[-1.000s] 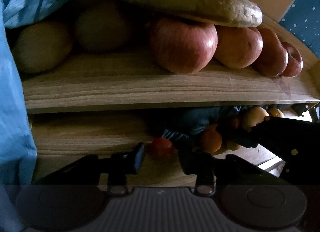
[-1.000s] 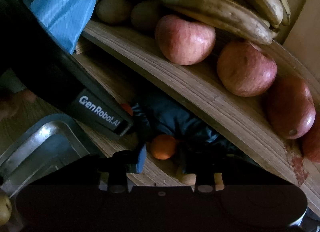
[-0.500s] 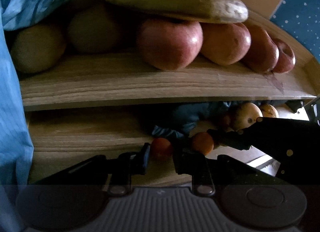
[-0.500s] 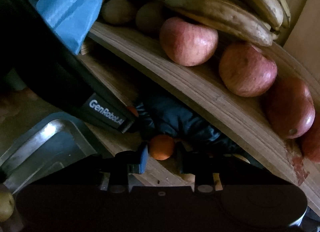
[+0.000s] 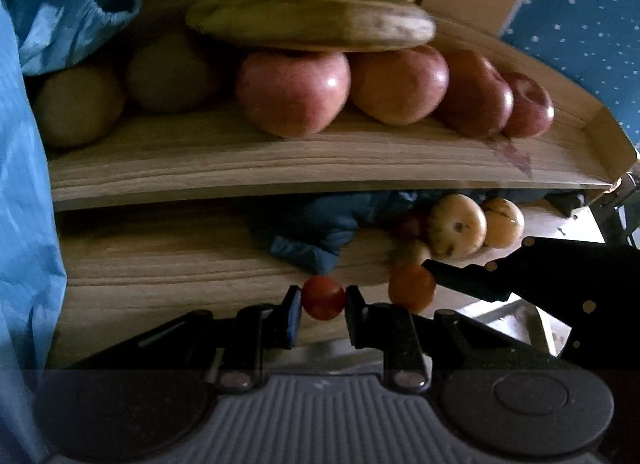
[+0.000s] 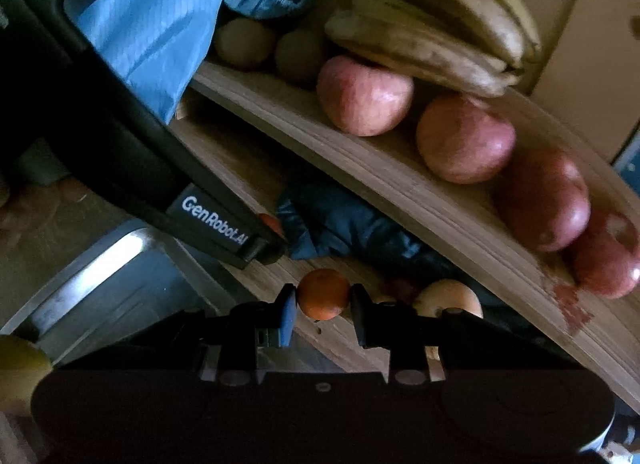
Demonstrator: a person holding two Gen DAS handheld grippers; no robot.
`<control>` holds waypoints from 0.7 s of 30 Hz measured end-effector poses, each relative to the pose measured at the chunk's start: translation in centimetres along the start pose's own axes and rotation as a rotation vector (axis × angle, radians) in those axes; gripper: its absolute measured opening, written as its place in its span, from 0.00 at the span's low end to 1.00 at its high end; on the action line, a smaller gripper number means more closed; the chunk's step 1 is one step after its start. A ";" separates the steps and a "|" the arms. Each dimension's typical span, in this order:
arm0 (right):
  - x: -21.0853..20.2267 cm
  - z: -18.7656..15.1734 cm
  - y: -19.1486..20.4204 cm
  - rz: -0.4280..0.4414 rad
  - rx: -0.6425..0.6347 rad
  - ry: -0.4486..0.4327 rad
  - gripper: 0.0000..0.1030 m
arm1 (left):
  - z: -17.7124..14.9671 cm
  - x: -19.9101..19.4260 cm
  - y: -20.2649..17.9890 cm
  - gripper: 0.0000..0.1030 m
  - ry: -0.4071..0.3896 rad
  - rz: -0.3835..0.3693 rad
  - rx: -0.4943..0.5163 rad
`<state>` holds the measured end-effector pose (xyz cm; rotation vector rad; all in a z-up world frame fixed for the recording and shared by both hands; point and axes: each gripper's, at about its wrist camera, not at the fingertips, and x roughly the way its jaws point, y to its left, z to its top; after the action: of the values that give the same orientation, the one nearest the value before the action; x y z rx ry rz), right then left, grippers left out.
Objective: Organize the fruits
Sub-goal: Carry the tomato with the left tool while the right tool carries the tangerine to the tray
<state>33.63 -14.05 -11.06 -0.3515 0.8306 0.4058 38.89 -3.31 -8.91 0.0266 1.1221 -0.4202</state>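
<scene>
Your left gripper (image 5: 323, 298) is closed on the small red fruit (image 5: 323, 298), your right gripper (image 6: 324, 300) on the small orange fruit (image 6: 324, 299); lift both slowly, clear of the upper shelf (image 5: 280, 160) at frame centre.

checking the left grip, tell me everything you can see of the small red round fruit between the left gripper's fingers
The small red round fruit is smooth and dark red with no stem showing. It sits pinched between the left gripper pads, one on each side, in front of the lower wooden shelf. Whether it rests on anything below is hidden. The small orange round fruit lies apart from it.
</scene>
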 end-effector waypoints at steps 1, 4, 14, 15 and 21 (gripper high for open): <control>-0.5 -0.3 -0.2 -0.004 0.005 -0.003 0.30 | -0.3 -0.2 -0.3 0.24 -0.003 -0.004 0.005; -1.8 -1.2 -0.5 -0.016 0.019 -0.007 0.30 | -0.9 -0.8 -1.2 0.24 -0.012 -0.019 0.013; -6.9 -5.3 -1.9 -0.055 0.014 0.017 0.30 | -3.1 -2.2 -5.3 0.24 -0.023 -0.058 0.032; -7.4 -5.8 -2.0 -0.059 0.014 0.019 0.30 | -3.3 -2.4 -5.7 0.24 -0.022 -0.062 0.038; -9.8 -8.1 -2.5 -0.072 0.024 0.024 0.30 | -4.4 -2.8 -8.6 0.24 -0.004 -0.081 0.070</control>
<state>23.74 -21.95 -8.26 -0.3631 0.8432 0.3252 31.17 -9.32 -6.82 0.0421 1.1069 -0.5314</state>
